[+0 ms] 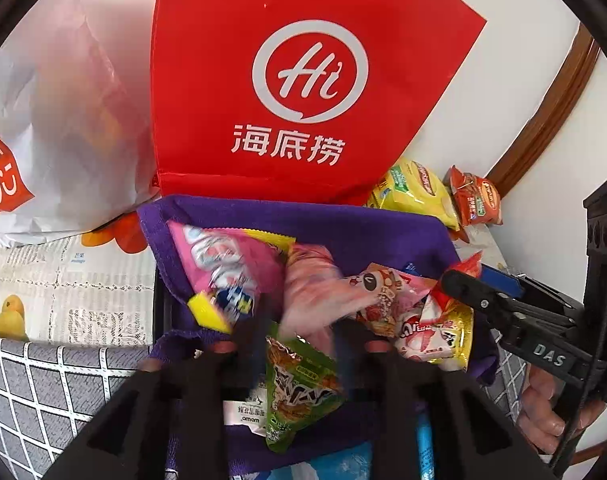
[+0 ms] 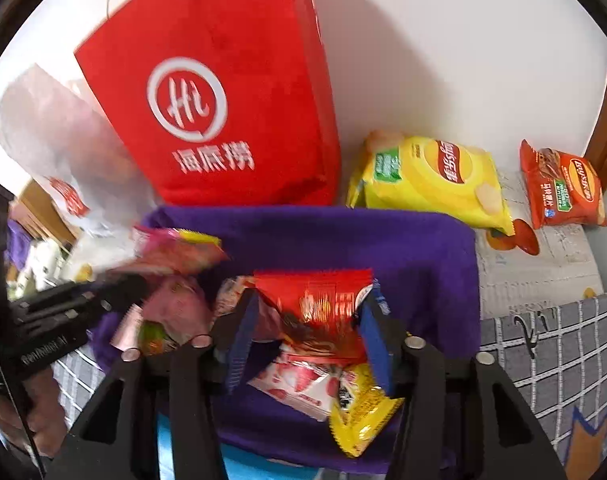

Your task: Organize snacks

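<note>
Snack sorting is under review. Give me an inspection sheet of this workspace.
Surface: fruit-print tablecloth and grey checked cloth.
Job's things: purple bin holding mixed snack packets; yellow crisp bag and orange crisp bag lie outside it.
Clutter: red tote and white paper bag behind the bin.
Grippers: left gripper fingers apart above a green packet; right gripper fingers flank a red packet, grip unclear.
Cables: nothing seen.
Surroundings: white wall, wooden frame.
</note>
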### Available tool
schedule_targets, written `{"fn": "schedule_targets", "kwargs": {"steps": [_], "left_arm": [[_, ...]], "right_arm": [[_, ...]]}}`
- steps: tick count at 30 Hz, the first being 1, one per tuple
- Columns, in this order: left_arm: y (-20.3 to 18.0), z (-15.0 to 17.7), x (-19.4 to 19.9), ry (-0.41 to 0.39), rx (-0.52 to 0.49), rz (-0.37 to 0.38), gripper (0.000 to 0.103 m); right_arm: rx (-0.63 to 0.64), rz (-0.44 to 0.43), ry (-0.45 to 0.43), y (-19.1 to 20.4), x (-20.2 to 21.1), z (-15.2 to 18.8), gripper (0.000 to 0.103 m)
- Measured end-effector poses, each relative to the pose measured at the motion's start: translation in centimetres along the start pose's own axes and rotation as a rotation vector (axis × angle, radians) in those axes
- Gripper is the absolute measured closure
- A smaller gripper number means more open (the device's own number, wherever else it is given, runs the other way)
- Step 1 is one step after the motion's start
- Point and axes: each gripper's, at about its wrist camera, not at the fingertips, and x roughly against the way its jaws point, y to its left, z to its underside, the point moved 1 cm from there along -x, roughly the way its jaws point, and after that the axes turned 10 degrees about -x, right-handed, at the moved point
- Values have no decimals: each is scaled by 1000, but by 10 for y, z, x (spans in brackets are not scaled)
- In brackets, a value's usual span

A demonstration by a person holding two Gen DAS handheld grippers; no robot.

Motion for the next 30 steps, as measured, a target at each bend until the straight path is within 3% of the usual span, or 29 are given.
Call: {"fn": "schedule_targets", "kwargs": {"steps": [1,4,9,20,23,30], "left_arm": [[0,0,3,-9,1,-11,53],[1,-3,11,-24,5,-44,44],[-1,-5,30,-29,10,-41,35],[-38,32,109,-98,-66,-39,32],[-54,48,132,-126,-84,-38,30],[-86,86,176,-171,-136,-106,26]], "right_arm": [[-4,-14,-6,1,3,-1,47],[17,-23,-30,9,13,-1,41],[76,28,-62,26,28,4,40],[60,130,-142,39,113,45,40],[51,159,-160,41,142,65,34],[33,207,-186,40,193,107,31]]}}
